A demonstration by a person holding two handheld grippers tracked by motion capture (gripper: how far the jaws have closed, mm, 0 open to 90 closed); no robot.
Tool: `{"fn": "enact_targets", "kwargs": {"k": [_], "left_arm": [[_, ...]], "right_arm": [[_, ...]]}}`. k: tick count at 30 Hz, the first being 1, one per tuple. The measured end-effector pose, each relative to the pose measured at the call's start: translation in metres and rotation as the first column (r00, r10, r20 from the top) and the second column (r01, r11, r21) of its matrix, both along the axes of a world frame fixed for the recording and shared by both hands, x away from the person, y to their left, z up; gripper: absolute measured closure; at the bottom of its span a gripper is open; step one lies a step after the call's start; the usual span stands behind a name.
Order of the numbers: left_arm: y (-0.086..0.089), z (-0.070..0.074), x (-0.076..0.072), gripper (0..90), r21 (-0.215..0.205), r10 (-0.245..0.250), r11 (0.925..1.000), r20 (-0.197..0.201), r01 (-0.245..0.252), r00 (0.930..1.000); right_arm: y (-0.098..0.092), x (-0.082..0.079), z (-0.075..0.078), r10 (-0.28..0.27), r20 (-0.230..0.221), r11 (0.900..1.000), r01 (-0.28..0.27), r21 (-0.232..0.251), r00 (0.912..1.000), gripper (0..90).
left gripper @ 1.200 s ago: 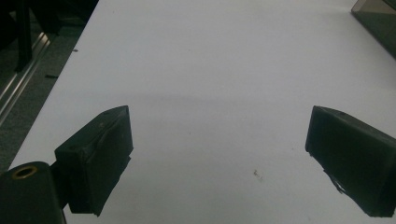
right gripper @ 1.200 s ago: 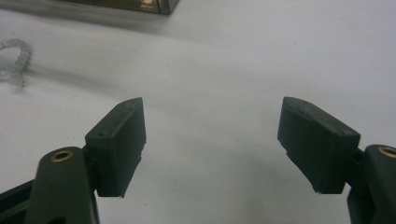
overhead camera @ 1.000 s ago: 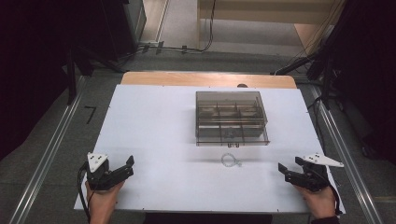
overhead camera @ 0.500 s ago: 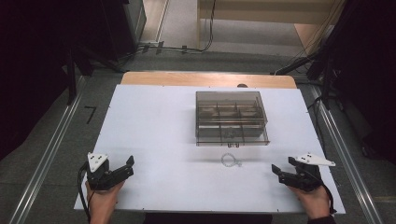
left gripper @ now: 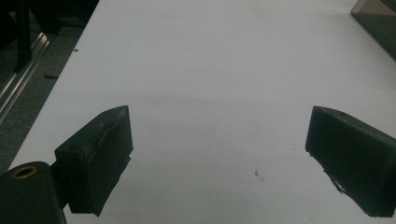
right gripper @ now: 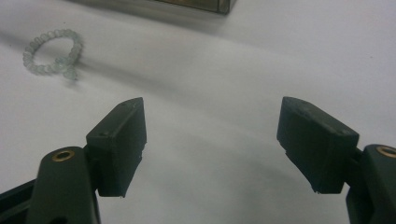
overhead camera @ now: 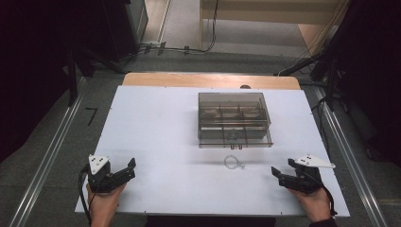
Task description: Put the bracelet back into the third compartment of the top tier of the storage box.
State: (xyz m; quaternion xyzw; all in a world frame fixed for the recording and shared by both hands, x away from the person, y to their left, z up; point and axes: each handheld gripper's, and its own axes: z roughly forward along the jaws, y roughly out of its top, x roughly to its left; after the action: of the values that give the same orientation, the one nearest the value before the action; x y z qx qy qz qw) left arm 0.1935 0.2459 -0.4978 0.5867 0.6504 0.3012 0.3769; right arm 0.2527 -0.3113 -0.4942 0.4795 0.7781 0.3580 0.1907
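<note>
A small ring of pale clear beads, a bracelet (overhead camera: 233, 162) (right gripper: 53, 52), lies on the white table (overhead camera: 161, 127) just in front of a smoky transparent box (overhead camera: 233, 119) with several compartments. My right gripper (overhead camera: 277, 175) (right gripper: 212, 140) rests near the table's front right, open and empty, with the bracelet ahead and to the left of its jaws. At the front left my left gripper (overhead camera: 128, 168) (left gripper: 219, 154) sits open over bare table, jaws wide apart. The box's corner (left gripper: 376, 21) shows at the far right of the left gripper view.
A wooden strip (overhead camera: 210, 80) runs along the table's far edge. Metal rails (overhead camera: 45, 165) flank the table on both sides. Cables (overhead camera: 189, 47) lie on the floor behind, with dark equipment to either side.
My right gripper has moved left and slightly forward toward the bracelet. The left gripper has stayed in place.
</note>
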Motion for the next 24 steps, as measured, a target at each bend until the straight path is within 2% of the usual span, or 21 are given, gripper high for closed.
{"fn": "enact_targets", "kwargs": {"k": [4, 24], "left_arm": [[0.0, 0.0, 0.0, 7.8, -0.001, -0.003, 1.0, 0.001, 0.003, 1.0], [0.0, -0.001, 0.001, 7.7, -0.003, -0.006, 1.0, -0.008, 0.006, 0.9999]], "right_arm": [[0.004, 0.0, -0.001, 0.013, -0.007, 1.0, -0.013, 0.011, 0.9999, 22.5], [0.019, 0.004, -0.003, 0.05, -0.012, 0.999, -0.05, -0.006, 0.9987, 22.6]]}}
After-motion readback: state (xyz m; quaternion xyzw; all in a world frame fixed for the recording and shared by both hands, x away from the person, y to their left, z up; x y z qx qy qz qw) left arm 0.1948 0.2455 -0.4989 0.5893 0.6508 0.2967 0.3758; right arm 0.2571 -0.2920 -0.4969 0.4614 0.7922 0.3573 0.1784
